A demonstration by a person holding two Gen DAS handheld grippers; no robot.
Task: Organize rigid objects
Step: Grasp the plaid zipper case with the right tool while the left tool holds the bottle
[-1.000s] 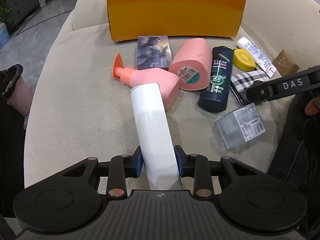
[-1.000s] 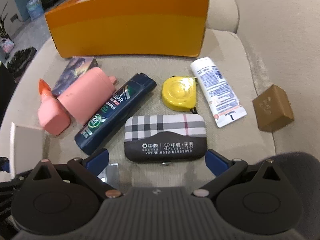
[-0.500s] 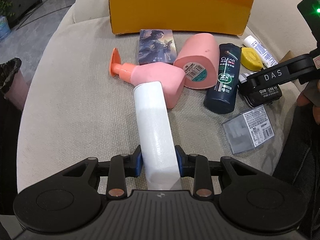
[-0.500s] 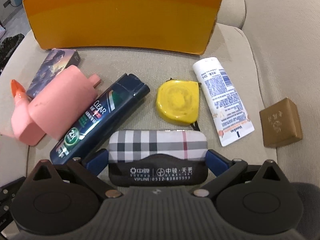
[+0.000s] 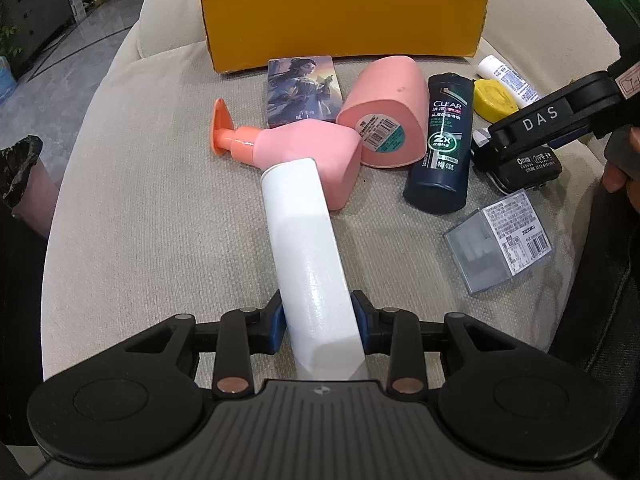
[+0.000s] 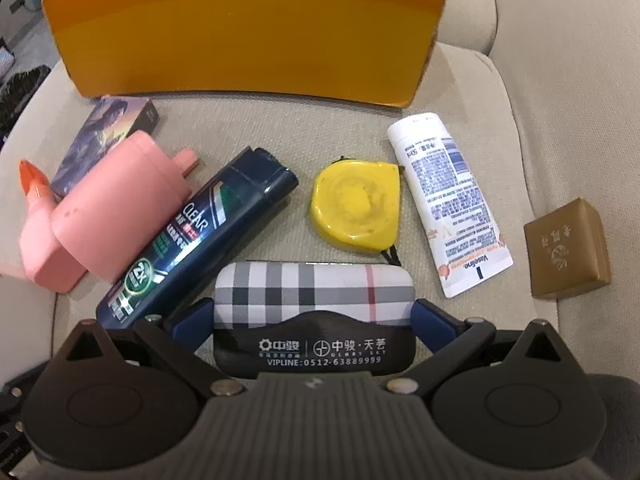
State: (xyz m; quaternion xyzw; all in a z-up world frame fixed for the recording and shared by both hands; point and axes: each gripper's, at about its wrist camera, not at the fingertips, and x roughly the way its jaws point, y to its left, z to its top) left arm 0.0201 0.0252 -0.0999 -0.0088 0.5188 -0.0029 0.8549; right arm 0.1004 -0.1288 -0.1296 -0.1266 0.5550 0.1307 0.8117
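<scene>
A white bottle (image 5: 298,220) lies between the pads of my left gripper (image 5: 318,312), pointing away toward the pink pump bottle (image 5: 308,152). The jaws are opening, though the pads still touch the bottle's sides. My right gripper (image 6: 314,308) stands open over a plaid glasses case (image 6: 314,284), one pad at each end of it, and the case rests on the cushion. In the left wrist view that right gripper (image 5: 520,148) is at the right, above the case (image 5: 528,168). An orange box (image 6: 240,28) stands at the back.
On the beige sofa cushion (image 5: 140,200) lie a second pink bottle (image 5: 384,116), a dark CLEAR shampoo bottle (image 6: 200,232), a yellow tape measure (image 6: 356,204), a white Vaseline tube (image 6: 448,204), a brown box (image 6: 566,248), a picture box (image 5: 304,92) and a clear plastic box (image 5: 500,244).
My right gripper has come down and forward, so the plaid case now sits between its fingers. The left gripper has kept its place with the white bottle.
</scene>
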